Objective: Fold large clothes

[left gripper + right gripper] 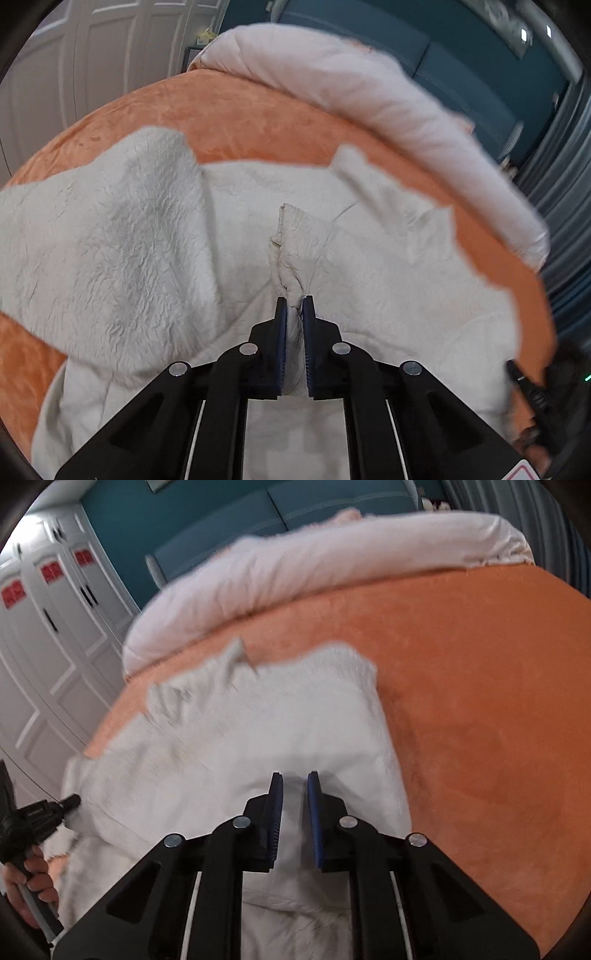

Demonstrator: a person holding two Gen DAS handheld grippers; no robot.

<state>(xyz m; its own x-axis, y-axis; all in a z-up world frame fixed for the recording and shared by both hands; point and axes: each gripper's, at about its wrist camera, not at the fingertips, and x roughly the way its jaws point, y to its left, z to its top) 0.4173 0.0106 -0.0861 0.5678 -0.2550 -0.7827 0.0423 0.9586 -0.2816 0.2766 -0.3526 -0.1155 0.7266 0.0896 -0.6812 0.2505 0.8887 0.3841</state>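
Observation:
A large white fleecy garment (369,236) lies spread on the orange blanket (258,129) of a bed. My left gripper (294,301) is shut on a bunched ridge of the garment near its middle. A fluffy flap (110,229) of it hangs raised at the left. In the right wrist view the garment (258,723) lies ahead, and my right gripper (295,777) is shut on a fold of it with the jaws a little apart. The left gripper (72,801) shows at the far left, at the garment's edge.
A rolled pale pink duvet (369,92) lies along the far edge of the bed, also in the right wrist view (295,572). White wardrobe doors (48,635) stand to the left. A teal headboard (258,513) is behind. Bare orange blanket (498,701) lies to the right.

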